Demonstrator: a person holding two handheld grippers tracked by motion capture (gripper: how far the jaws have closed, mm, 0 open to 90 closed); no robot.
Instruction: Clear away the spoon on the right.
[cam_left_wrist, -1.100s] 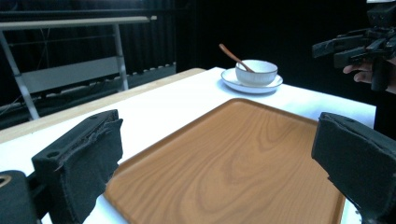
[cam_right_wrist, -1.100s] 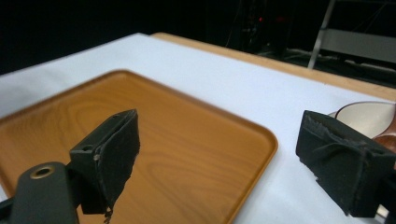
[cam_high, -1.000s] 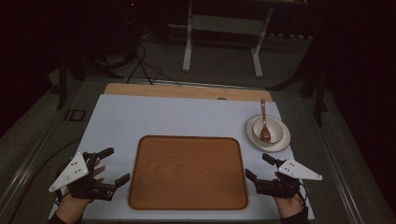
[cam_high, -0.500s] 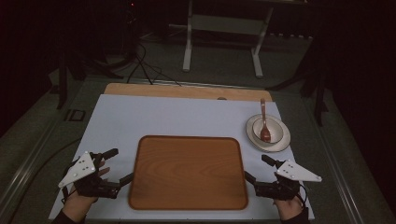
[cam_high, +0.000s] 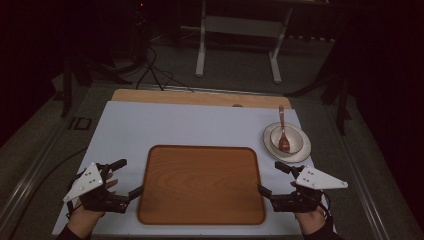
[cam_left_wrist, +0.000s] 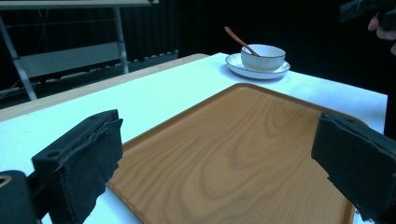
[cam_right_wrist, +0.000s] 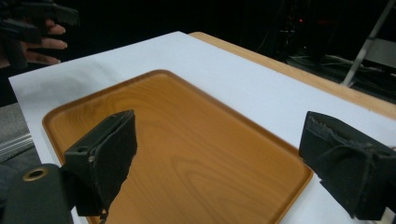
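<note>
- A wooden tray lies flat on the white-covered tabletop, near the person's edge and roughly centred between the two hands.
- The left gripper sits just beside the tray's left edge, low over the tabletop; its fingers are spread wide apart with nothing between them, the nearer one touching or almost touching the tray's rim.
- In the left gripper view the two black fingers frame the tray, one at each side of the picture, and the tray's near corner lies between them.
- The right gripper sits just beside the tray's right edge, mirroring the left one; its fingers also stand wide apart and hold nothing.
- In the right gripper view the tray spreads out beyond the parted fingers, with its rounded corner lying between them.
- The grey three-cornered plates on both grippers point outward, away from the tray.
- A white bowl stands on a saucer at the right side of the tabletop, beyond the right gripper and well apart from the tray.
- A brown spoon rests in the bowl, its handle leaning over the far rim.
</note>
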